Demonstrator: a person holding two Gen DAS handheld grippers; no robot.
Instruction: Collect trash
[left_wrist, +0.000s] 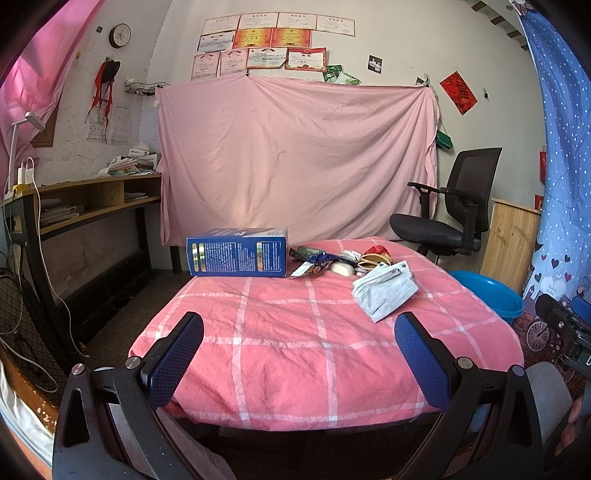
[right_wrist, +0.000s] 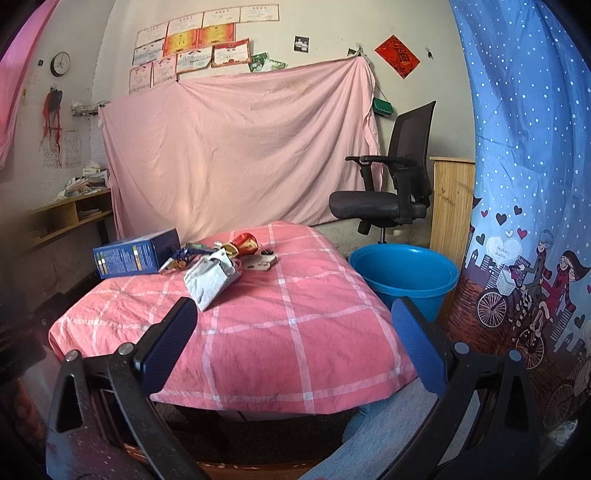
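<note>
Trash lies at the far end of a table with a pink checked cloth (left_wrist: 288, 343): a blue box (left_wrist: 238, 252) on its side, a grey-white face mask (left_wrist: 384, 290), snack wrappers (left_wrist: 314, 260), a white lump (left_wrist: 341, 268) and a red piece (left_wrist: 376, 251). The same box (right_wrist: 135, 253), mask (right_wrist: 210, 280) and red piece (right_wrist: 245, 242) show in the right wrist view. A blue basin (right_wrist: 404, 275) stands on the floor right of the table. My left gripper (left_wrist: 299, 354) and right gripper (right_wrist: 291, 343) are open and empty over the table's near edge.
A black office chair (left_wrist: 454, 210) stands behind the table at the right, with a wooden board (left_wrist: 511, 243) beside it. A desk with shelves (left_wrist: 85, 206) runs along the left wall. A blue curtain (right_wrist: 524, 184) hangs at the right. A pink sheet (left_wrist: 295, 158) covers the back wall.
</note>
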